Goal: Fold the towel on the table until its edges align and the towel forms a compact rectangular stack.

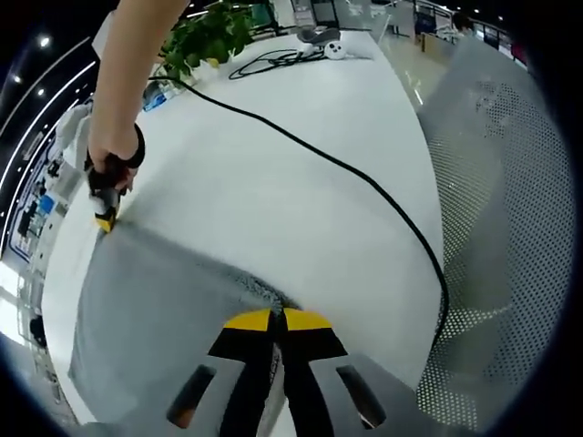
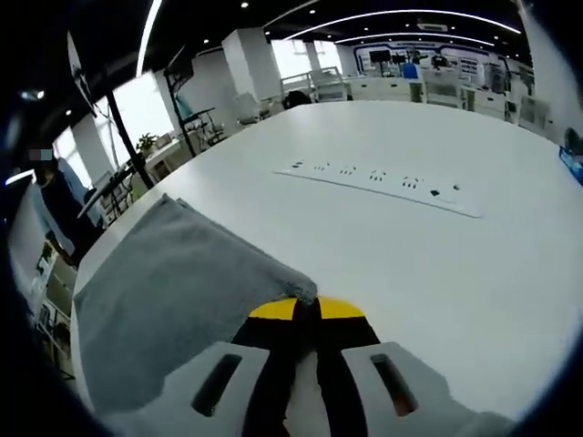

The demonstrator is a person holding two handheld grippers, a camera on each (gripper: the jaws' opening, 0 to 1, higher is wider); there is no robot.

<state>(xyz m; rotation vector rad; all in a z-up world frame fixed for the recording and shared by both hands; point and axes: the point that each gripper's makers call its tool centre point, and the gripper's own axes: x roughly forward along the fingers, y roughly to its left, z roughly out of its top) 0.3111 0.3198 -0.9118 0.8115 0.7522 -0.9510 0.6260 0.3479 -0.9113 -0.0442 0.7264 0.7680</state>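
Now you are pinching corners of the flat grey cloth towel [image 1: 155,300] with both tools, left tool [image 1: 276,320] and right tool [image 2: 307,309] clamped; next, carry that edge across the white counter [image 1: 301,209].

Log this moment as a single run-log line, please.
stage: fold start | left tool: shut on towel corner | right tool: shut on another corner | towel: flat on table

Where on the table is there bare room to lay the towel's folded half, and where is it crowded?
Bare white table lies between the grey towel and the power strip, and past the black cable toward the mesh chair. It is crowded at the far end, near the plant.
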